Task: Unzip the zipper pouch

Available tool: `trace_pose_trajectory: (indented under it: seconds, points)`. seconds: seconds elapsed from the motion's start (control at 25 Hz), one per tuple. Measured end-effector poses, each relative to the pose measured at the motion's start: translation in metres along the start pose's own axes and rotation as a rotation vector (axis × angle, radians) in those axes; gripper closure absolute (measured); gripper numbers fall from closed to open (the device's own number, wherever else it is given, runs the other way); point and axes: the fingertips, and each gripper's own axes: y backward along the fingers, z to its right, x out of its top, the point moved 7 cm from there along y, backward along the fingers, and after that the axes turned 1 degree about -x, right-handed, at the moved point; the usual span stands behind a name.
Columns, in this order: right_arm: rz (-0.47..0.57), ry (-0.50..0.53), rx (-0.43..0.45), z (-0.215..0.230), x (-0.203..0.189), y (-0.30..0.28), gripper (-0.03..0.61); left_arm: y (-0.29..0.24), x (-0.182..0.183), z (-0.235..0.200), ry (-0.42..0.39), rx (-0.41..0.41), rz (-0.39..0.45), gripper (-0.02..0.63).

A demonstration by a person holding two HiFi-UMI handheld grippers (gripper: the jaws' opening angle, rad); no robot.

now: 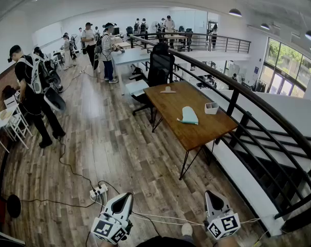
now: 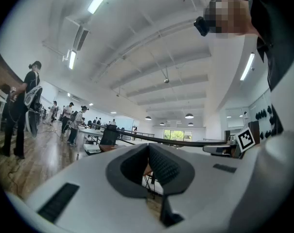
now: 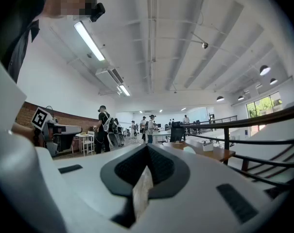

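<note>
The zipper pouch is pale teal and lies flat on a wooden table some way ahead, near its right edge. Both grippers hang low at the bottom of the head view, far from the table. My left gripper is shut with nothing between its jaws, as the left gripper view shows. My right gripper is also shut and empty. In the right gripper view the table shows small in the distance.
A white box and a small flat object share the table. A black office chair stands at its far end. A dark railing runs along the right. A power strip with cables lies on the floor. A person stands left.
</note>
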Motion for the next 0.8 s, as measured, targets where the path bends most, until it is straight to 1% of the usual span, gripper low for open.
trace_pose_trajectory:
  seconds: [0.16,0.36,0.56,0.76,0.8]
  points:
    - [0.002,-0.008,0.009,-0.007,0.000,-0.004,0.586,0.002,0.000,-0.002,-0.009,-0.007,-0.009,0.600]
    - [-0.009,-0.021,-0.003,-0.005,-0.006,-0.002,0.586,-0.002,-0.004,-0.003,-0.006,-0.014,-0.020,0.600]
    - [0.002,-0.088,0.001,-0.004,-0.009,-0.002,0.584,-0.002,-0.008,-0.002,0.006,-0.021,-0.039,0.599]
    - [0.024,-0.078,0.001,-0.005,-0.006,-0.001,0.581,-0.003,-0.015,-0.004,0.033,-0.012,-0.049,0.598]
    - [0.027,-0.077,0.005,-0.004,-0.006,-0.002,0.555,-0.005,-0.017,-0.006,0.036,-0.012,-0.056,0.598]
